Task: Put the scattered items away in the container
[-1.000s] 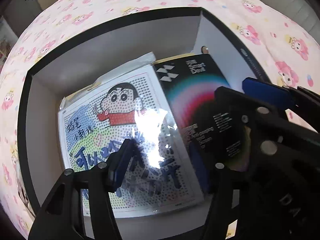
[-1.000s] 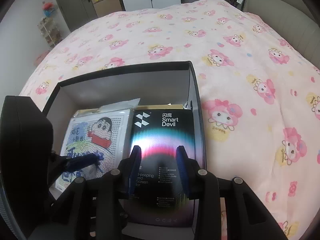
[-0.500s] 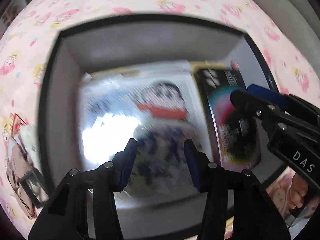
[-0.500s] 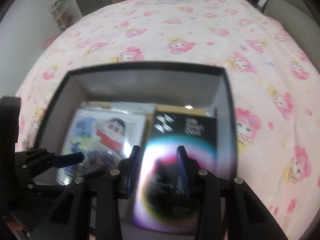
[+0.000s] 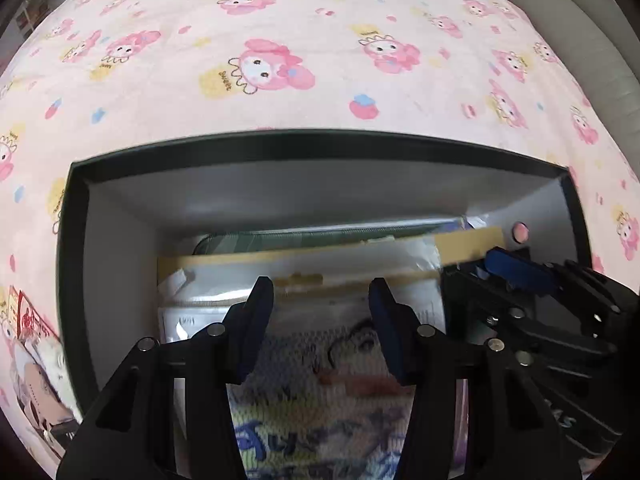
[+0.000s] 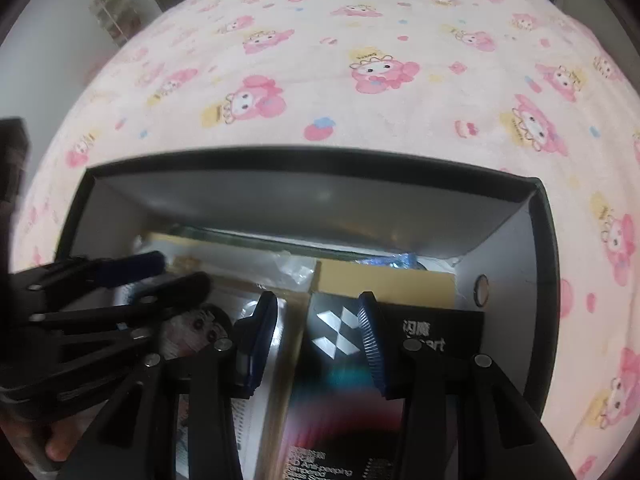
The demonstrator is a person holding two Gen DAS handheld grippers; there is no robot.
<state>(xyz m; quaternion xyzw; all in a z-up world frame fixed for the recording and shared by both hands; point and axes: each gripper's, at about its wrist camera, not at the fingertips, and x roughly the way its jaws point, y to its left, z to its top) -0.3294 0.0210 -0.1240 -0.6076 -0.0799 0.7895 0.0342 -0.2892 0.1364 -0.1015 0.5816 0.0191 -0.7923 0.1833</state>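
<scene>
A pink bedsheet (image 5: 320,40) with little cartoon bunny faces covers the bed. A grey sofa (image 5: 580,20) sits beside it. Far off stands a shelf (image 6: 116,12) with small things.

Each black hand-held gripper (image 5: 320,324) has 2 blue-padded fingers (image 6: 260,340), silver screws and angular linkage arms.
</scene>
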